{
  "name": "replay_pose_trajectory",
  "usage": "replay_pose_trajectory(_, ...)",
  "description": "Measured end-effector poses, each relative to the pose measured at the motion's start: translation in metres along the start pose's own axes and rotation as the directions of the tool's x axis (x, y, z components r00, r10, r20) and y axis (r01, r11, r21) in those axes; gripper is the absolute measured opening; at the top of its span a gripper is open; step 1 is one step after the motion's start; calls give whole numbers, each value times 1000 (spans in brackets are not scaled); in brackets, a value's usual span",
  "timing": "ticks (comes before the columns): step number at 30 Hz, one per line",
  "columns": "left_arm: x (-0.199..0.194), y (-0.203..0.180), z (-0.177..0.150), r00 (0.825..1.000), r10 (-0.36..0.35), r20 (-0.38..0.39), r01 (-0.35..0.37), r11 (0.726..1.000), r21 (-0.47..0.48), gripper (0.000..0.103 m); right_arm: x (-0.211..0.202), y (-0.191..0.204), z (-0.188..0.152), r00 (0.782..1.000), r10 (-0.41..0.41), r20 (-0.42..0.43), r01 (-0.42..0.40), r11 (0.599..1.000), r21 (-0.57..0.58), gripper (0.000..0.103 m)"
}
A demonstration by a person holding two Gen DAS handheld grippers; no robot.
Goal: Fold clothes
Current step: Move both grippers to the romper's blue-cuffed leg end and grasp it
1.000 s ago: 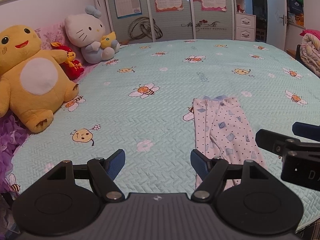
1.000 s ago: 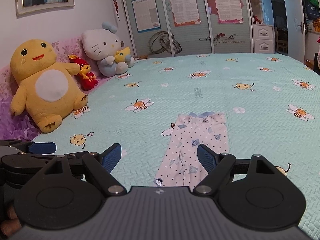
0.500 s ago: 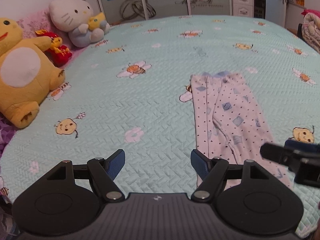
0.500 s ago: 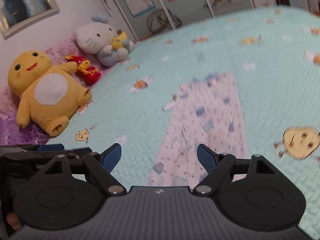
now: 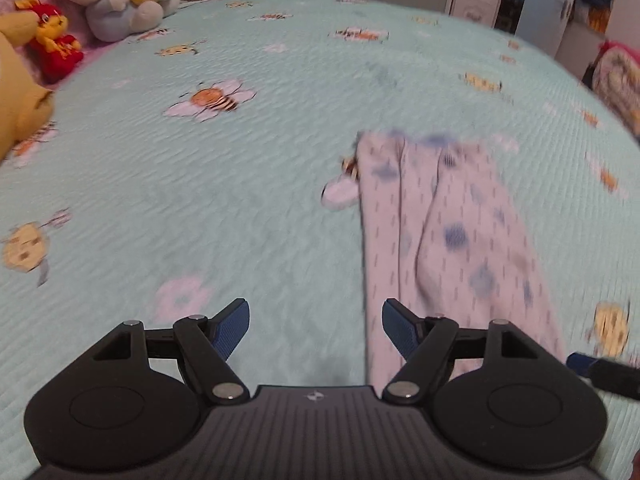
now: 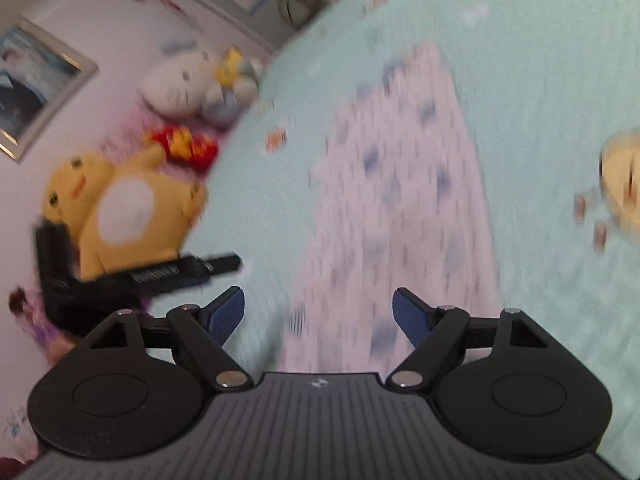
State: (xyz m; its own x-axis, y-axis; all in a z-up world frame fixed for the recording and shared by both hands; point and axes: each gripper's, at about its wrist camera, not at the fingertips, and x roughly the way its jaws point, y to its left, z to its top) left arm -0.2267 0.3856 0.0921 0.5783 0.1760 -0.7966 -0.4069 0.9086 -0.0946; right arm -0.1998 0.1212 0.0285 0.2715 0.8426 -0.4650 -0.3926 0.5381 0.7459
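Two tongs, left tongs (image 5: pixel 316 326) and right tongs (image 6: pixel 318 314), both spread wide and empty, low over the near end of the patterned trousers (image 5: pixel 444 236) lying lengthwise, seemingly halved already, on the bed (image 5: pixel 240 184); next, probably, a pinch on the hem.

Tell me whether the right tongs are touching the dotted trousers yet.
Cannot tell. In the right wrist view the right tongs stand open over the trousers, but motion blur hides whether the pads reach the cloth; the left wrist view shows only one tip.
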Motion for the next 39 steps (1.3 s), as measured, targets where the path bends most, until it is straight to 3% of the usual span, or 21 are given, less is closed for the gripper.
replay_pose_trajectory(6, 74, 11, 52, 990, -140, -6, 139, 987, -81, 77, 31, -57, 77, 996, -39, 86, 34, 998, 56, 81)
replay_pose_trajectory(11, 124, 15, 80, 968, -249, -14, 246, 961, -123, 77, 67, -103, 130, 990, -64, 123, 52, 993, 104, 81)
replay_pose_trajectory(14, 148, 16, 92, 966, -260, 1, 258, 958, -122, 77, 92, -122, 155, 997, -8, 81, -2, 992, 128, 81)
replay_pose_trajectory(19, 169, 12, 113, 949, -311, 43, 314, 947, -69, 77, 132, -124, 188, 996, 85, -11, -84, 994, 70, 81)
replay_pose_trajectory(23, 180, 4, 125, 934, -354, 45, 356, 934, -33, 77, 153, -121, 206, 992, 113, -64, -111, 993, 38, 81)
replay_pose_trajectory(27, 185, -5, 127, 910, -414, 16, 414, 910, -8, 67, 161, -113, 211, 988, 110, -112, -114, 993, -26, 80)
replay_pose_trajectory(29, 185, -8, 128, 914, -406, 13, 407, 914, 0, 66, 160, -114, 211, 987, 105, -124, -111, 993, -45, 78)
replay_pose_trajectory(32, 186, -13, 129, 921, -390, 11, 390, 921, 12, 62, 156, -120, 212, 987, 96, -128, -104, 993, -53, 63)
replay_pose_trajectory(34, 187, -16, 129, 925, -379, 9, 379, 925, 20, 56, 156, -125, 213, 988, 84, -129, -90, 995, -48, 42)
replay_pose_trajectory(35, 187, -17, 130, 927, -374, 8, 374, 927, 23, 50, 157, -126, 212, 988, 73, -138, -80, 995, -52, 33)
replay_pose_trajectory(36, 187, -19, 130, 930, -368, 8, 368, 929, 27, 38, 158, -127, 211, 987, 61, -148, -70, 996, -56, 16)
replay_pose_trajectory(37, 187, -20, 130, 932, -363, 7, 362, 931, 31, 26, 160, -127, 210, 986, 50, -158, -60, 996, -60, 6)
replay_pose_trajectory(39, 182, -26, 129, 940, -342, 10, 341, 938, 64, 19, 160, -123, 207, 988, 37, -147, -51, 995, -89, 6)
